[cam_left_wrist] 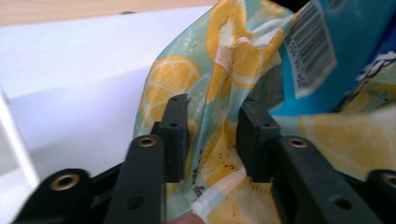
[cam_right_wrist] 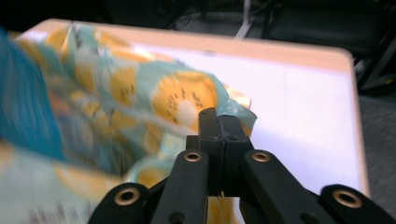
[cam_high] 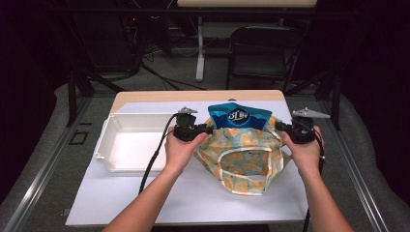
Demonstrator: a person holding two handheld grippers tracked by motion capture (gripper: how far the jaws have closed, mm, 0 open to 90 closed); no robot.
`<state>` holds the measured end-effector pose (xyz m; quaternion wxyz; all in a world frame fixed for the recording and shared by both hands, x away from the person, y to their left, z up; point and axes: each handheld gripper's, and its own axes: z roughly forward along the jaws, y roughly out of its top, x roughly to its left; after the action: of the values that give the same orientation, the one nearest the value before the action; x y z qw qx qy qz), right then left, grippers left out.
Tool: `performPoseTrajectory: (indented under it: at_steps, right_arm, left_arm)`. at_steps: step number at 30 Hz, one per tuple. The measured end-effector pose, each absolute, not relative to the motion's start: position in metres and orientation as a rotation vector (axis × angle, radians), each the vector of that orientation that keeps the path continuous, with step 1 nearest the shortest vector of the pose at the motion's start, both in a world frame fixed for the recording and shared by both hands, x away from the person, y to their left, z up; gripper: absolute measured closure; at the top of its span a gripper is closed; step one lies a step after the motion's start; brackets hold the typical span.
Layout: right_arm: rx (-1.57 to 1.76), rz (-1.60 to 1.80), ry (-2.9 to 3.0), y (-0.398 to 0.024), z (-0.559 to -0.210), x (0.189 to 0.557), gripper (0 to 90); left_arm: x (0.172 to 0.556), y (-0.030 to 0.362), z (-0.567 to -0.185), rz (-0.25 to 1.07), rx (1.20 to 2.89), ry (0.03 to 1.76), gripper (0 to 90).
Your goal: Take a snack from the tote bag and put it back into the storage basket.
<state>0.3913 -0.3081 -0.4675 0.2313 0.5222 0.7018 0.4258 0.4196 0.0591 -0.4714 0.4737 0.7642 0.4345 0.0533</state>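
Note:
A cloth bag printed with lemon slices (cam_high: 241, 159) lies open on the white table, and a blue snack bag (cam_high: 239, 116) stands up out of its mouth. My left gripper (cam_high: 205, 129) is at the bag's left rim. In the left gripper view its jaws (cam_left_wrist: 215, 121) stand apart, with the lemon cloth (cam_left_wrist: 173, 74) loose between them and the snack bag's barcode (cam_left_wrist: 310, 51) just beyond. My right gripper (cam_high: 281, 126) is at the right rim. Its jaws (cam_right_wrist: 217, 119) are pressed together on a fold of the cloth (cam_right_wrist: 182, 93).
A white plastic bin (cam_high: 109, 145) sits on the table left of the bag, close to my left hand. The table's wooden far edge (cam_high: 193, 95) runs behind both. A dark folding chair (cam_high: 263, 48) stands on the floor beyond the table.

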Motion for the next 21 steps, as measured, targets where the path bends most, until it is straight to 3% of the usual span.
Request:
performPoseTrajectory:
  at_steps: [1, 2, 3, 6, 10, 12, 13, 14, 16, 17, 18, 19, 20, 21]
  right_arm:
    - [1.436, 1.171, 1.930, -0.308, -0.467, 0.391, 85.1]
    - [1.434, 1.184, 1.925, -0.311, -0.471, 0.386, 76.6]
    - [1.418, 1.264, 1.846, -0.316, -0.468, 0.374, 57.2]
    - [1.404, 1.380, 1.755, -0.325, -0.457, 0.356, 35.8]
    - [1.384, 1.453, 1.798, -0.324, -0.451, 0.346, 27.3]
    - [1.382, 1.470, 1.818, -0.322, -0.451, 0.345, 28.2]
    - [1.379, 1.475, 1.881, -0.316, -0.455, 0.347, 44.5]
    - [1.387, 1.467, 1.913, -0.315, -0.457, 0.348, 53.4]
    - [1.419, 1.496, 1.966, -0.311, -0.465, 0.352, 67.0]
    - [1.419, 1.496, 1.966, -0.311, -0.465, 0.352, 67.0]
    - [1.430, 1.492, 1.993, -0.310, -0.467, 0.354, 74.5]
    - [1.432, 1.458, 2.000, -0.306, -0.470, 0.354, 81.4]
    - [1.403, 1.421, 2.006, -0.301, -0.474, 0.353, 87.4]
    - [1.390, 1.420, 1.991, -0.300, -0.475, 0.352, 88.3]
  left_arm:
    - [0.415, 0.063, -0.470, 0.128, 1.841, 1.054, 60.5]
    - [0.411, 0.067, -0.467, 0.142, 1.823, 1.046, 54.1]
    - [0.407, 0.071, -0.464, 0.176, 1.822, 1.038, 48.4]
    - [0.390, 0.086, -0.453, 0.211, 1.763, 1.035, 41.5]
    - [0.385, 0.095, -0.463, 0.108, 1.753, 1.039, 34.2]
    - [0.385, 0.095, -0.468, 0.116, 1.767, 1.042, 35.3]
    - [0.385, 0.091, -0.474, 0.132, 1.802, 1.024, 41.5]
    - [0.388, 0.088, -0.478, 0.106, 1.818, 1.012, 42.4]
    - [0.390, 0.086, -0.480, 0.085, 1.830, 1.009, 47.5]
    - [0.392, 0.084, -0.482, 0.077, 1.841, 1.014, 47.5]
    - [0.393, 0.082, -0.483, 0.080, 1.862, 1.012, 51.8]
    - [0.393, 0.080, -0.484, 0.077, 1.869, 1.010, 61.5]
    - [0.392, 0.078, -0.484, 0.046, 1.890, 0.975, 83.4]
    - [0.389, 0.076, -0.484, 0.081, 1.907, 0.971, 90.0]
